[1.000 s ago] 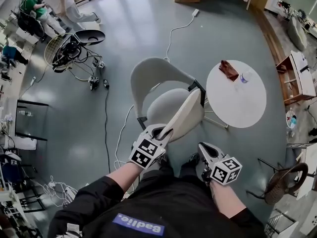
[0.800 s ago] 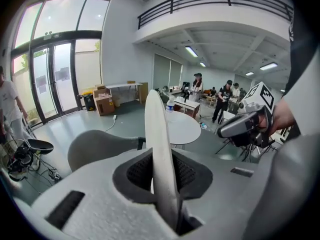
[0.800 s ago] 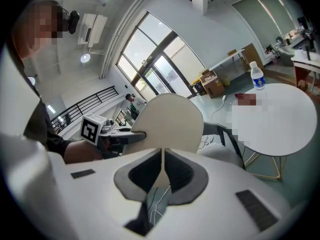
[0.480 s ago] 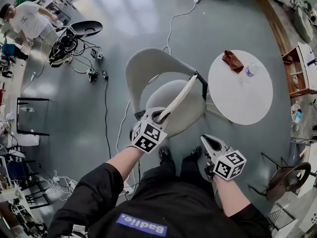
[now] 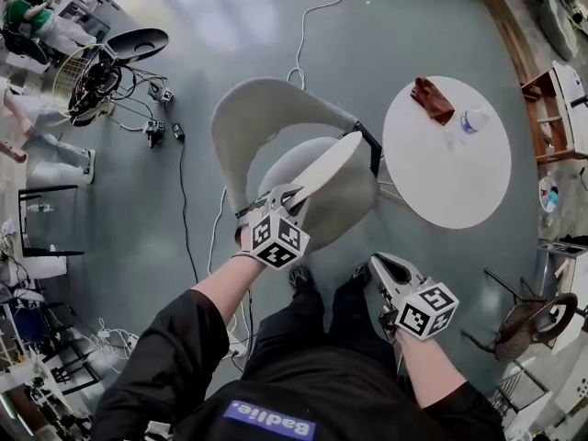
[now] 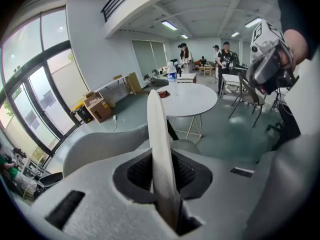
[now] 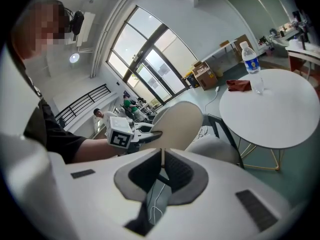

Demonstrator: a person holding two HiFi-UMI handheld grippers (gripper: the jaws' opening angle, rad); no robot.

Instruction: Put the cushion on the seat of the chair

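Head view: cushion (image 5: 329, 161) in hand-held gripper (image 5: 283, 196)

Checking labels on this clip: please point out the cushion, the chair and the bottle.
cushion (image 5: 323, 165), head view, middle of its pale face
chair (image 5: 262, 108), head view, on the backrest
bottle (image 5: 472, 120), head view, on its body

Bright daylight enters through tall windows (image 6: 31, 96) at nine o'clock, and ceiling strip lights (image 6: 168, 25) glow at twelve. Pale sheen on the floor (image 5: 248, 21). Fisheye bending, black corners. The cushion (image 6: 160, 154) blurs near the lens.

Black top (image 5: 303, 375) — white left gripper (image 5: 290, 193), white right gripper (image 5: 387, 266).
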